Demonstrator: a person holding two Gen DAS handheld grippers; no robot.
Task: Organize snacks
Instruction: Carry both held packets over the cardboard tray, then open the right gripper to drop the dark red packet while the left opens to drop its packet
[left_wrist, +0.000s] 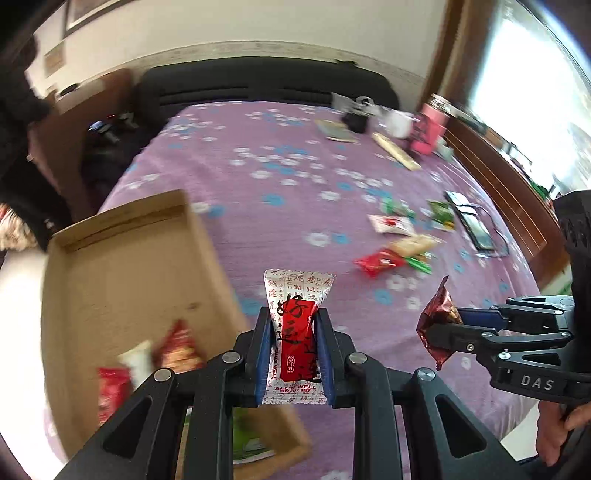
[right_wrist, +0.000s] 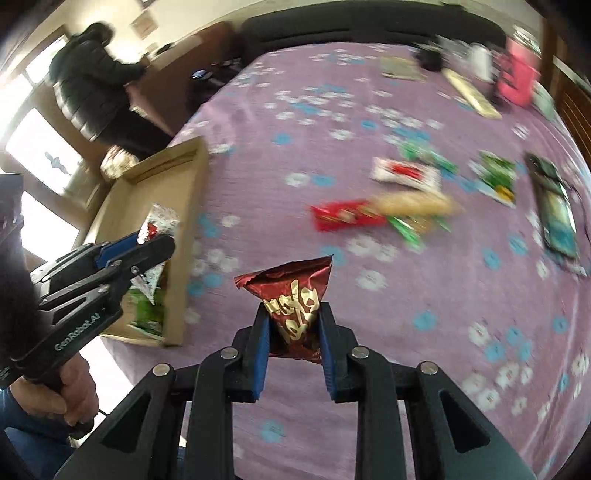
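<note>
Above the purple flowered bedcover (left_wrist: 295, 206), both tools carry 1 snack each. The left gripper (left_wrist: 294, 332) is clamped on a white and red packet (left_wrist: 295, 332), which stands upright between the blue pads. The right gripper (right_wrist: 294, 325) pinches a dark red foil packet (right_wrist: 295, 295) by its lower part, so the top of the foil fans out above the fingers. The cardboard box (left_wrist: 122, 258) lies at the left, on the edge of the bed, and it already contains a few packets in red, white and green.

I judge that the step in hand is to bring these 2 packets to the box. To do it well, each gripper should come fully over the open box before its grip is loosened, and low enough that the light packet does not bounce out. The left gripper is nearer to the box, so it should go 1st; otherwise the 2 tools may knock together over the narrow opening. The near wall of the box must be cleared, not pushed.

On the cover, well apart from the box, more snacks (right_wrist: 347, 216) wait in a loose heap. Beside them lies a dark tablet (right_wrist: 557, 218), and far behind stands a pink container (right_wrist: 517, 83). Another person in dark clothes (right_wrist: 96, 92) stands beyond the box and does not block the way.
</note>
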